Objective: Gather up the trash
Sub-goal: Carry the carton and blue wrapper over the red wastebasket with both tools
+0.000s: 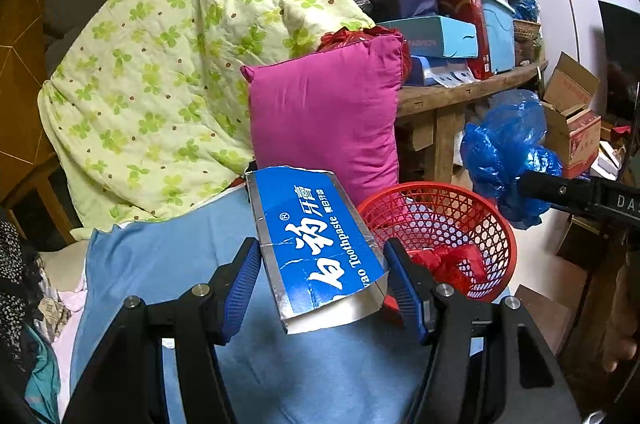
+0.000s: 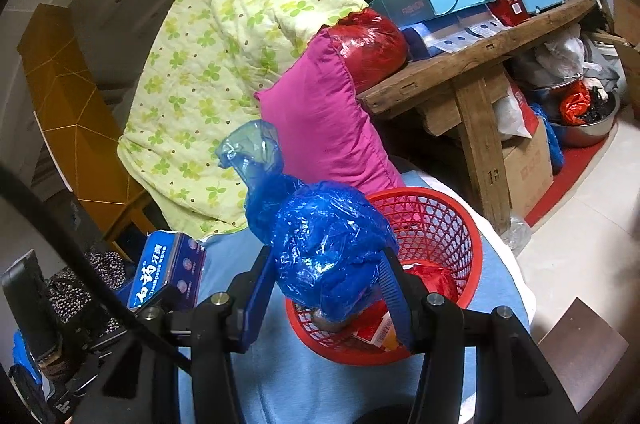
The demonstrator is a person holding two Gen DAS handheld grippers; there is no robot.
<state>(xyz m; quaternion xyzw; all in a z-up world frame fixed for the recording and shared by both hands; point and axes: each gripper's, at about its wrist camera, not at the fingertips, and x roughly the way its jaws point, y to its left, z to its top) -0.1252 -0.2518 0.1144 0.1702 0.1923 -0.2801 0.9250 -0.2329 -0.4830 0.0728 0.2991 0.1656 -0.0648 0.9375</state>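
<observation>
My left gripper (image 1: 324, 284) is shut on a blue toothpaste box (image 1: 316, 244) and holds it above the blue bedsheet, just left of a red mesh basket (image 1: 480, 220). The box also shows in the right wrist view (image 2: 166, 270). My right gripper (image 2: 326, 288) is shut on a crumpled blue plastic bag (image 2: 320, 240) and holds it over the near left rim of the basket (image 2: 452, 220). The bag shows in the left wrist view (image 1: 504, 148) beyond the basket. Red wrappers (image 2: 432, 278) lie inside the basket.
A magenta pillow (image 1: 324, 120) and a green-patterned quilt (image 1: 168, 64) lie behind the basket. A wooden table (image 2: 472, 64) piled with boxes stands at the right, with cardboard boxes (image 2: 524, 164) and a metal bowl (image 2: 588, 128) under it. Clothes (image 1: 24, 296) lie at the left.
</observation>
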